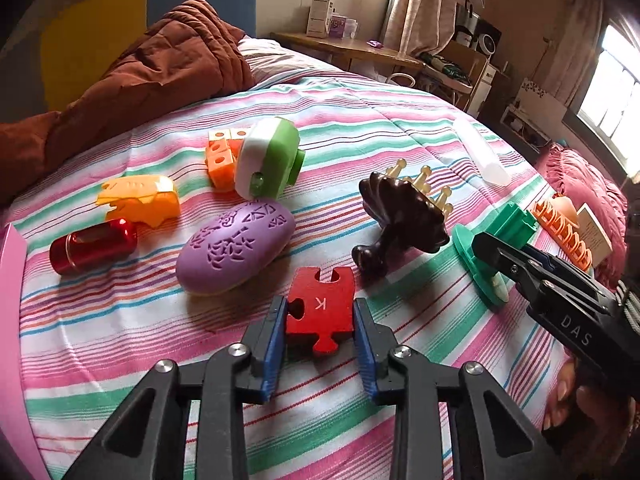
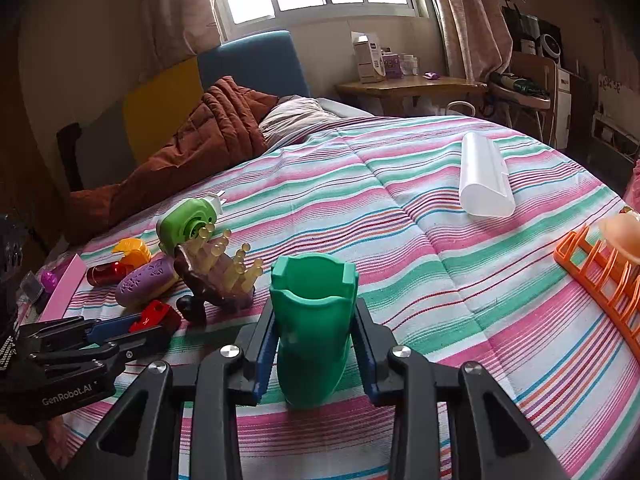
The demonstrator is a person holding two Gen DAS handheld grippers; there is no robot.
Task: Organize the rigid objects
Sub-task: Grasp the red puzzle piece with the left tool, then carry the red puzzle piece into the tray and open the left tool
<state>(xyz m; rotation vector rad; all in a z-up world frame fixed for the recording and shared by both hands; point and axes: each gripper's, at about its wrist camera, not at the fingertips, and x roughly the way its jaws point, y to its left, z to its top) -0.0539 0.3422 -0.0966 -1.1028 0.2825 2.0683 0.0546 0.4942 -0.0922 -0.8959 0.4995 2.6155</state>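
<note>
My left gripper [image 1: 320,316] is shut on a red puzzle piece [image 1: 320,308] marked K, low over the striped bedspread [image 1: 360,128]. My right gripper [image 2: 314,328] is shut on a green plastic holder [image 2: 314,320]; in the left wrist view the holder [image 1: 496,240] lies at the right with that gripper on it. Nearby lie a purple oval case [image 1: 236,246], a dark brown massage comb [image 1: 404,216], a red can [image 1: 94,246], a yellow-orange toy [image 1: 140,200], an orange block [image 1: 222,160] and a green-white device [image 1: 268,158].
A white tube case [image 2: 484,176] lies far right on the bed. An orange rack [image 2: 600,276] sits at the right edge. A pink box [image 2: 64,286] is at the left. A brown quilt [image 1: 140,72] is heaped at the headboard. A wooden desk [image 2: 408,84] stands beyond.
</note>
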